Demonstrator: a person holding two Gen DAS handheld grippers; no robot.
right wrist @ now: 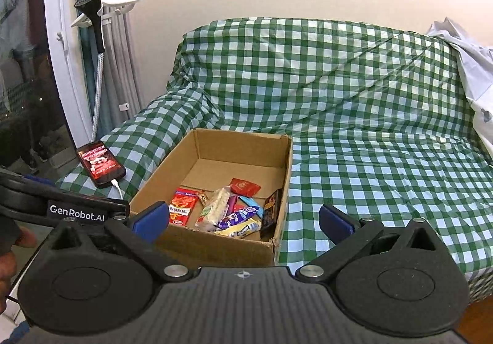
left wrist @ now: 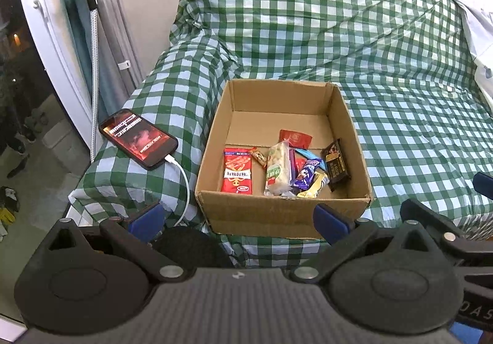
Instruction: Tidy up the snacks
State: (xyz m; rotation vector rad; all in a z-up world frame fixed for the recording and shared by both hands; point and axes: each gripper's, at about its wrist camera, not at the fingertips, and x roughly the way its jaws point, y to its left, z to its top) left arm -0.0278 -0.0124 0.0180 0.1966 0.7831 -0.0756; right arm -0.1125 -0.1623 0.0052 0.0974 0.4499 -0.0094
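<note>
Domestic interior, a living room or bedroom in a home: we record a sofa-like seat with backrest and arm, wholly draped in a green-and-white checked cover (left wrist: pixel 354 36), set against a plain cream wall. At its left we note grey and teal curtains (right wrist: pixel 118 45) beside a white-framed glass door (right wrist: pixel 60 66) dark with night, a garment steamer head (right wrist: pixel 91 10) resting on a white hook with its braided hose hanging down, and a phone (left wrist: pixel 138 137) charging on the seat's arm by a white cable. We also list a cardboard box (left wrist: pixel 277 214) of packaged snacks on the seat, crumpled pale fabric (left wrist: pixel 474 14) at the right end, and shoes (left wrist: pixel 18 159) on the floor by the door.
</note>
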